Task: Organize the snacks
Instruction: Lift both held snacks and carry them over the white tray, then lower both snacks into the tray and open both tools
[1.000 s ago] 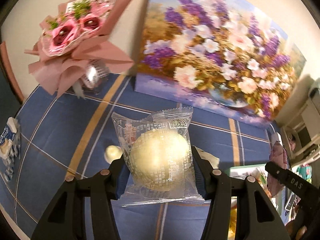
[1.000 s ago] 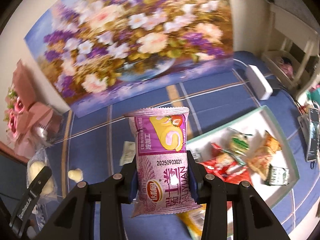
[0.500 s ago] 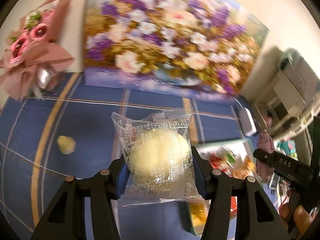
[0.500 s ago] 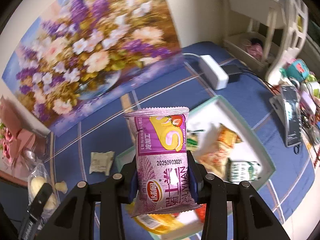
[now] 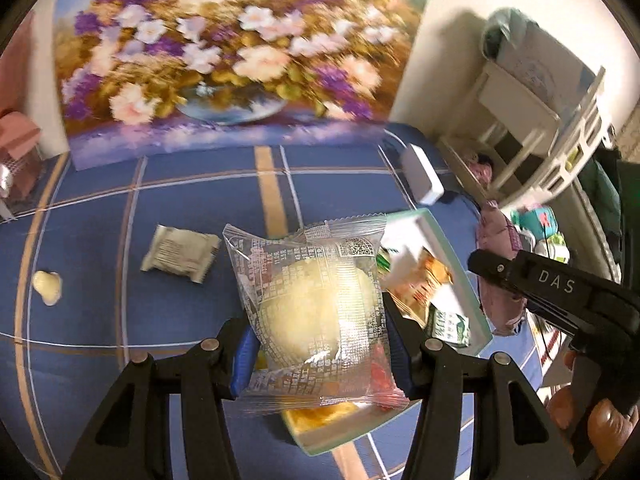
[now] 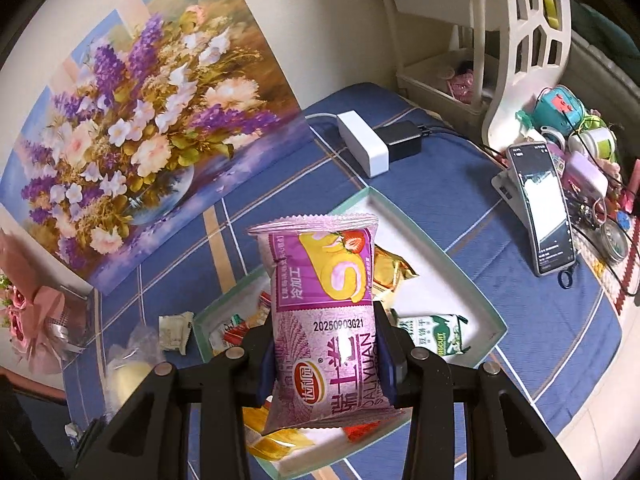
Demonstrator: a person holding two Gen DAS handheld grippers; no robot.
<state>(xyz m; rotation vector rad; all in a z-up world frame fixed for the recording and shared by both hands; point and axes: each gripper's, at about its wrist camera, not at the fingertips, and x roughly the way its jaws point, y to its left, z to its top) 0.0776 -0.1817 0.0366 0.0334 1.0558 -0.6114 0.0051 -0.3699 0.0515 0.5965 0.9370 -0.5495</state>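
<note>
My left gripper is shut on a clear packet with a pale round bun, held above the near end of a white tray with a green rim. My right gripper is shut on a purple snack packet, held over the same tray, which holds several snack packets. The right gripper's black body shows at the right of the left wrist view. A grey-white packet and a small pale sweet lie on the blue cloth left of the tray.
A flower painting leans on the wall behind. A white power adapter and a phone on a stand lie right of the tray, beside clutter. A pink bouquet stands at the far left. White shelving is at the right.
Both grippers have swung right with their packets and now hang over the tray. The bouquet has left the left wrist view.
</note>
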